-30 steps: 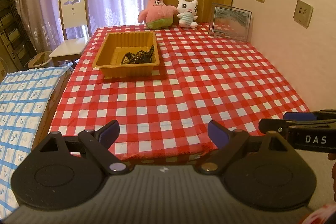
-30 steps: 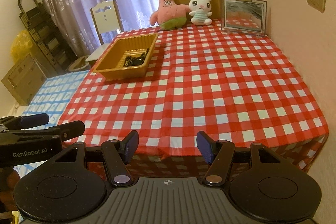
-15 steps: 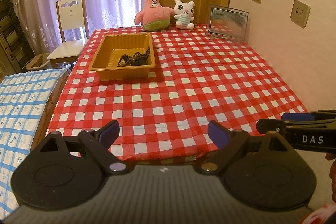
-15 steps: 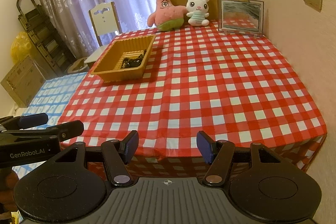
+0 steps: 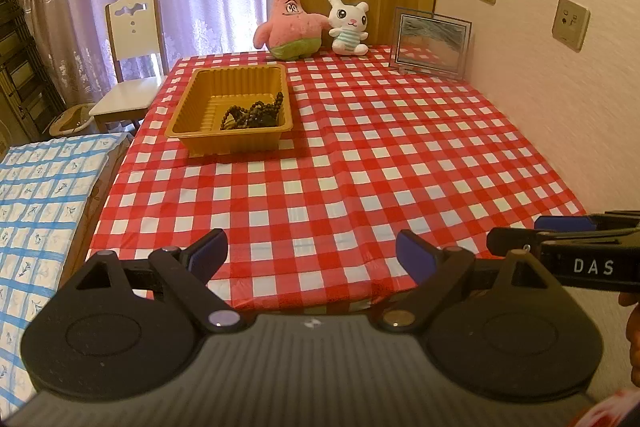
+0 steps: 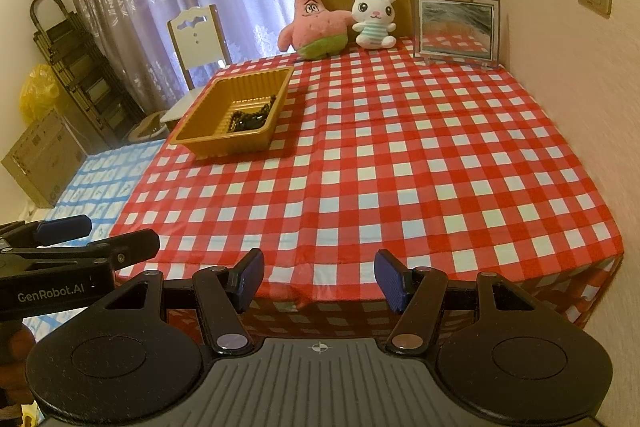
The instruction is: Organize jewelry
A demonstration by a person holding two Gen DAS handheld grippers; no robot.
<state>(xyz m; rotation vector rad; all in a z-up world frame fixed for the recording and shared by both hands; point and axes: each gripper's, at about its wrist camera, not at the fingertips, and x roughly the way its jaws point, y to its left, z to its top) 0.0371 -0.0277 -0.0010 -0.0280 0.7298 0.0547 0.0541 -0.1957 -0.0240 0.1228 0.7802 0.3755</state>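
Observation:
A yellow-brown plastic tray (image 5: 232, 143) (image 6: 234, 146) stands on the left half of the red-checked tablecloth (image 5: 360, 163) (image 6: 400, 167). Dark beaded jewelry (image 5: 252, 115) (image 6: 250, 118) lies heaped in its near right corner. My left gripper (image 5: 312, 251) hovers over the table's near edge, open, with nothing between its blue pads. My right gripper (image 6: 320, 277) hangs at the same edge, also open and holding nothing. Each gripper shows in the other's view: the right gripper (image 5: 560, 235) at the right border, the left gripper (image 6: 80, 239) at the left border.
A pink star plush (image 5: 290, 21), a white bunny plush (image 5: 348, 27) and a framed picture (image 5: 432, 43) stand along the table's far edge. A wall runs along the right side. A white chair (image 5: 132, 67) and a blue-checked surface (image 5: 44, 195) lie to the left.
The left wrist view has drawn back slightly from the table, so the tray looks a little farther. Both grippers stay open, and the right one has kept still.

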